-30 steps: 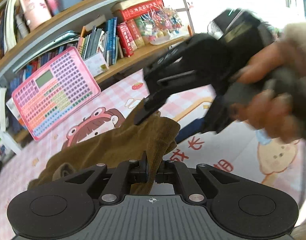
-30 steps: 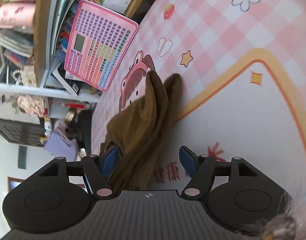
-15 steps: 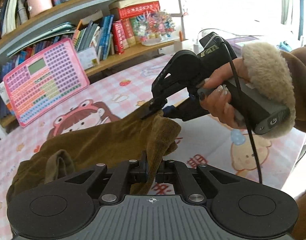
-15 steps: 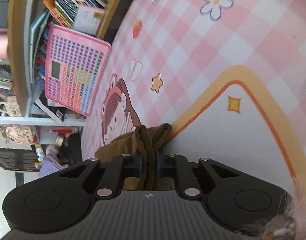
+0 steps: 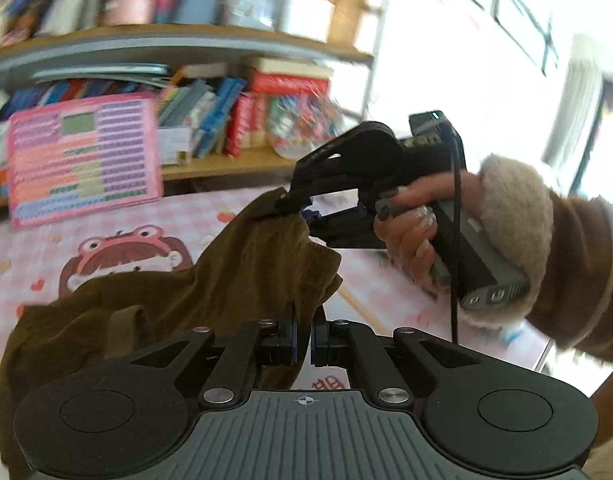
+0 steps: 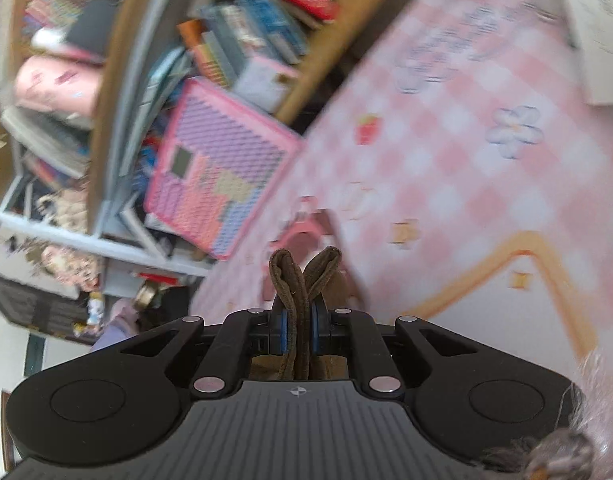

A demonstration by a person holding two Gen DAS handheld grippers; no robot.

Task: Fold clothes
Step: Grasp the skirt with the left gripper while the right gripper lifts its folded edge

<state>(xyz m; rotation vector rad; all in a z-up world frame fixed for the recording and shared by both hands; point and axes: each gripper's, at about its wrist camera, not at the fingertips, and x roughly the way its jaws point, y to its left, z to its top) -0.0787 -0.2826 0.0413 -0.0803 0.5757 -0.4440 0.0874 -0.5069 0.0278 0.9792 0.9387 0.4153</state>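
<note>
The left gripper (image 5: 303,338) is clamped tight on an edge of the brown garment (image 5: 194,292), which hangs in a bunch to its left above the mat (image 5: 106,224). Ahead of it, the right gripper (image 6: 299,328) (held by a hand (image 5: 414,236) in a fleecy cuff) pinches another doubled edge between nearly closed jaws.
</note>
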